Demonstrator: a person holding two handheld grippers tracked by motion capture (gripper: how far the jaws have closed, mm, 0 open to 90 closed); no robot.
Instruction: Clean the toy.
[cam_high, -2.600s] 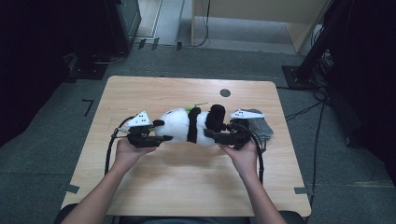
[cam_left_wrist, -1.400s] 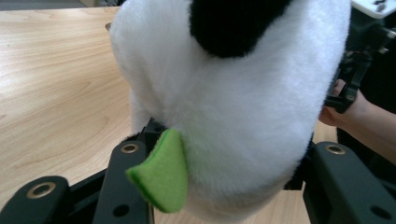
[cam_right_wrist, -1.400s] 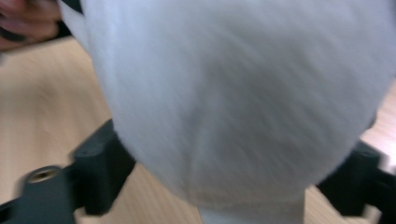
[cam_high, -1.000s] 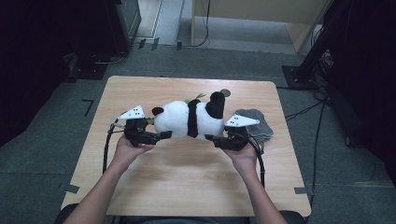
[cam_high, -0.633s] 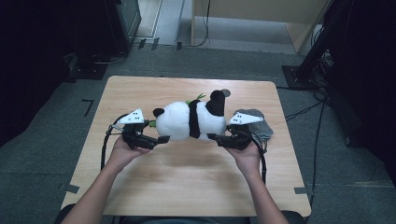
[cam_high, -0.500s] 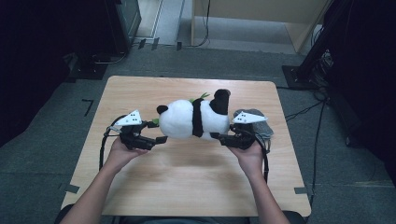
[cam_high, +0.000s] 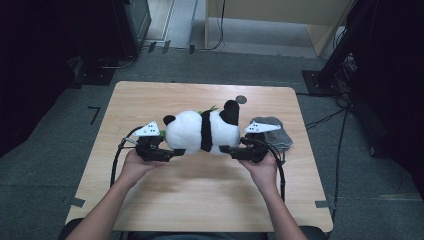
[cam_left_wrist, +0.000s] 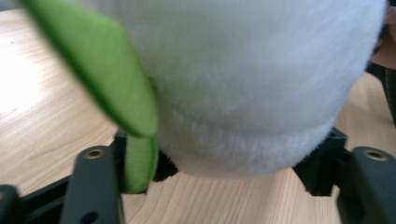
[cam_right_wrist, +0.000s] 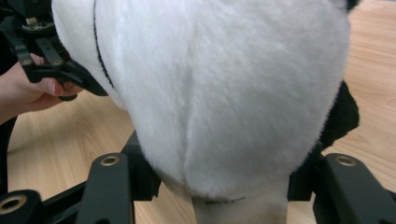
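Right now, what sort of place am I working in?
Probably a lab or recording room: a bare wooden table on grey carpet, cables across the floor, dark equipment stands around it, and tape marks beside the table.

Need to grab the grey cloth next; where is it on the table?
In the high view, the grey cloth lies near the table's right edge, just behind the right gripper and right of the panda.

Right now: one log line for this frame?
object: panda plush lifted off table | left gripper: jaws closing on its head end | right gripper: jaws opening around its rear | beside: grey cloth
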